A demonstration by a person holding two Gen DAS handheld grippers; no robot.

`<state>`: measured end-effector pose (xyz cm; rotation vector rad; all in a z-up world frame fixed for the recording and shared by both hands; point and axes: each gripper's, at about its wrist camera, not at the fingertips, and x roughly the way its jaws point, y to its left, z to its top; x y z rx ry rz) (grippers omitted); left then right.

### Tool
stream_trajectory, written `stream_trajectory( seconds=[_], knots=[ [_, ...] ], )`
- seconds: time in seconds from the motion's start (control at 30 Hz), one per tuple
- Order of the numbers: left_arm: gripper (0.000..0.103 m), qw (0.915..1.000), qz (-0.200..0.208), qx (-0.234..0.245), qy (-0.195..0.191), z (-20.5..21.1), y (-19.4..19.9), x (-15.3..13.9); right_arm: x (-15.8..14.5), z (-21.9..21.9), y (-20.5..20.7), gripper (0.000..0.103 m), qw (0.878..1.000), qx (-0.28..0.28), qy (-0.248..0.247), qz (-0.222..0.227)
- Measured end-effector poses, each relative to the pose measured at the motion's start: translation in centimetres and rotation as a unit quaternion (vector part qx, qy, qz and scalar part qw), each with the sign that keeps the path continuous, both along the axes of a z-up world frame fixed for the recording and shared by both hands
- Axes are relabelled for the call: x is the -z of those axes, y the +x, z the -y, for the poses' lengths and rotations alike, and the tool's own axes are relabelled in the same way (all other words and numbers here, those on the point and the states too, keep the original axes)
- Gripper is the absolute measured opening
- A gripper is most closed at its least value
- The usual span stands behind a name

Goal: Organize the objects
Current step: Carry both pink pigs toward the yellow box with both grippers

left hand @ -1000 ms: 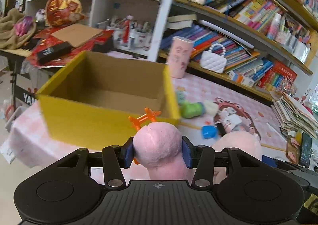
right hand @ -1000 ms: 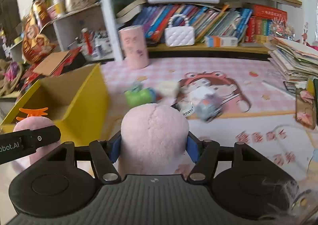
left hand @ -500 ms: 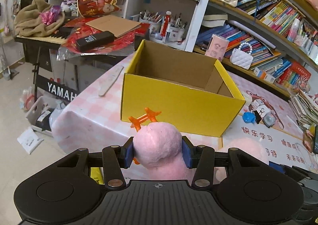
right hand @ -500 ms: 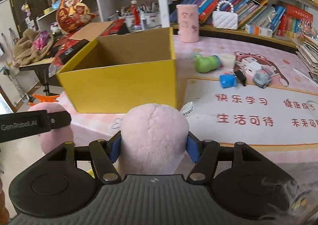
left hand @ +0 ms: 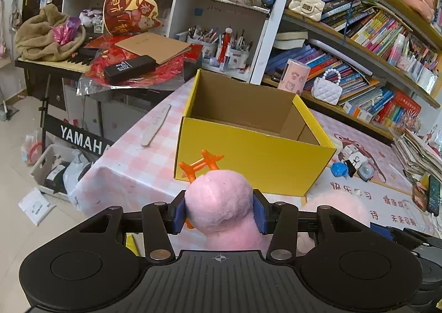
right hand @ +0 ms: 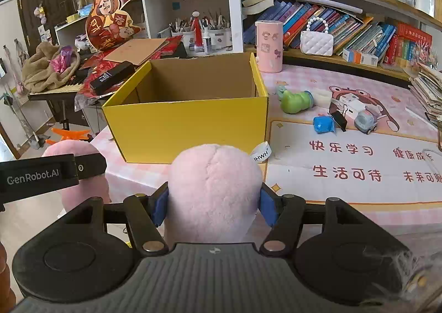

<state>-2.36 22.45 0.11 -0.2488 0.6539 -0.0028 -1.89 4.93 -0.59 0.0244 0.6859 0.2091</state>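
My left gripper (left hand: pixel 219 212) is shut on a pink plush toy (left hand: pixel 218 197) with an orange plastic piece (left hand: pixel 203 163) sticking up behind it. My right gripper (right hand: pixel 214 203) is shut on a second pink plush lump (right hand: pixel 212 174) that carries a white label (right hand: pixel 261 152). Whether the two lumps belong to one toy is hidden. An open yellow cardboard box (left hand: pixel 248 158) stands on the pink checked table just beyond both grippers, with nothing visible inside (right hand: pixel 187 125). In the right wrist view one of the left gripper's fingers (right hand: pixel 83 166) shows at the left, beside its plush (right hand: pixel 74 152).
Right of the box lie a green toy (right hand: pixel 295 97), a blue block (right hand: pixel 323 123), a small toy car (right hand: pixel 364 120) and a pink cylinder (right hand: pixel 269 46). Bookshelves run behind. A cluttered keyboard stand (left hand: pixel 83 64) sits left of the table (left hand: pixel 132 163); floor clutter lies below.
Both grippers have pulled back from the box toward the table's near edge, so the box now stands farther off and fully in view. Both grips on the pink plush are unchanged.
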Motion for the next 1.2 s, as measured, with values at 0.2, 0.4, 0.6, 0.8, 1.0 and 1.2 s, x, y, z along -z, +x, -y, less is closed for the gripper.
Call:
stream_trajectory(
  seconds=[0.2, 0.4, 0.6, 0.8, 1.0, 1.2],
  knots=[
    [0.046, 1.0000, 0.000, -0.001, -0.010, -0.6, -0.4, 0.1, -0.1, -0.7, -0.4, 0.062, 1.000, -0.005, -0.007, 0.002],
    [0.046, 0.9999, 0.000, -0.002, -0.013, -0.5, -0.5, 0.1, -0.2, -0.9, -0.4, 0.062, 1.000, -0.008, -0.018, 0.001],
    [0.046, 1.0000, 0.006, 0.000, -0.001, -0.2, -0.1, -0.3, -0.1, -1.0, 0.1, 0.062, 1.000, -0.016, -0.020, -0.004],
    [0.046, 0.9993, 0.033, -0.005, 0.018, 0.0, 1.5, -1.8, -1.1, -1.2, 1.8, 0.062, 0.999, -0.025, -0.013, 0.019],
    [0.046, 0.9973, 0.065, -0.025, 0.023, 0.0, 5.1, -3.7, -3.6, -0.9, 5.2, 0.062, 0.997, -0.036, -0.001, 0.066],
    [0.046, 0.9966, 0.068, -0.029, 0.035, 1.0, 9.8, -4.2, -5.1, -0.1, 10.8, 0.062, 0.995, -0.029, -0.001, 0.095]
  ],
)
